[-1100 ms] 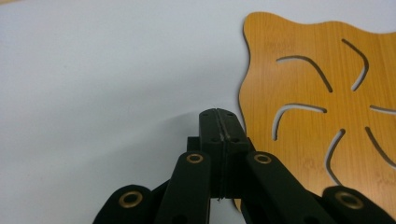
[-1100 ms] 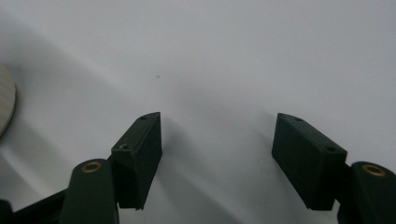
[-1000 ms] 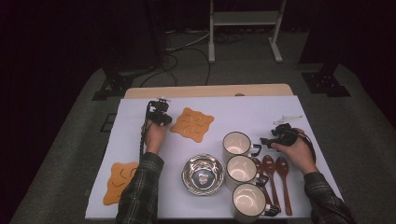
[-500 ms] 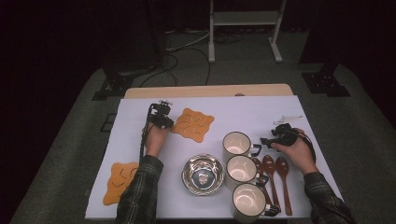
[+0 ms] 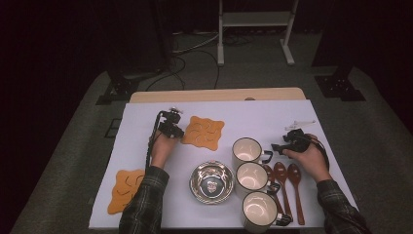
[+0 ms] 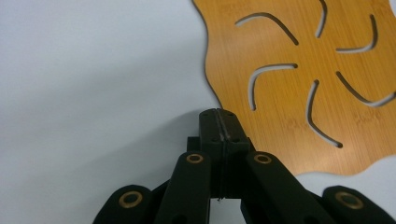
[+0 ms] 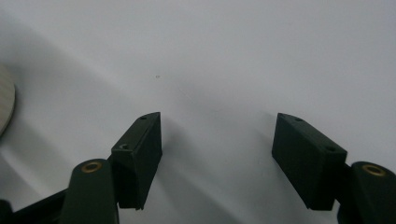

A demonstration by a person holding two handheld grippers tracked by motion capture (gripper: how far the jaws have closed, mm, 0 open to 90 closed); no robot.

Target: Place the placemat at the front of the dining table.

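White-covered desk (image 5: 146, 204), left claw (image 6: 218, 116) fully closed and empty, tips just beside the near edge of the bamboo trivet (image 5: 203, 132); right claw (image 7: 217, 135) wide apart, empty; trivet looks thin, stiff, light, so pinch its scalloped rim.

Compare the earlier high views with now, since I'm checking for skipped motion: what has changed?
Hardly anything. The left claw has edged slightly toward the wooden trivet, jaws shut and empty, beside its edge. The right claw stays open over bare cloth near the top mug. Bowl, spoons and second trivet lie unchanged.
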